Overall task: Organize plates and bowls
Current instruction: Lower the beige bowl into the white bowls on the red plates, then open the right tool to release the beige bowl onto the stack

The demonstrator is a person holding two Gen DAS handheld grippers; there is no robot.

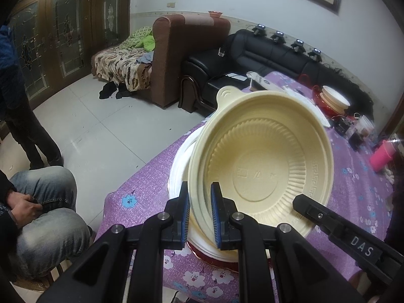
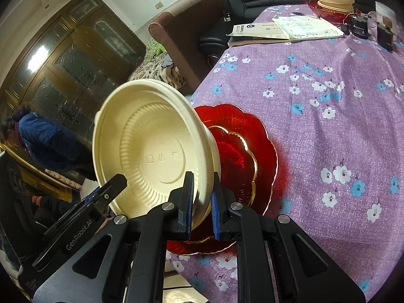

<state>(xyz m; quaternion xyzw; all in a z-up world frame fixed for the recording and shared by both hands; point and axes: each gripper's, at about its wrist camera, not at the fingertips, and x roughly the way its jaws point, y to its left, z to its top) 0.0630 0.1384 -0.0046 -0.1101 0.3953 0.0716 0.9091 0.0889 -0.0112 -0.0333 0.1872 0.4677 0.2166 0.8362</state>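
Both hand-held grippers clamped on one cream, ribbed disposable plastic bowl [image 1: 260,166], held tilted above the bench [image 2: 328,106] with its opening toward the cameras: left hand-held gripper [image 1: 200,214] narrowed on the near rim, blue pads either side of the bowl wall; right hand-held gripper [image 2: 203,204] likewise pinching the rim on the opposite side. In the left wrist view, just beyond and under the left hand-held gripper, a white round plate [image 1: 180,166] peeking out behind the bowl. In the right wrist view, directly ahead of and beneath the right hand-held gripper, a red scalloped glass plate with gold edging [image 2: 262,151], a smaller one seemingly nested on it. Far ahead of both, at the opposite end of the bench, a stack of cream bowls in a red dish [image 2: 333,0], apparently sorted already. Judged part-way through: some bowls stacked, this bowl lifted but not yet set down, the plates underneath probably left to gather.
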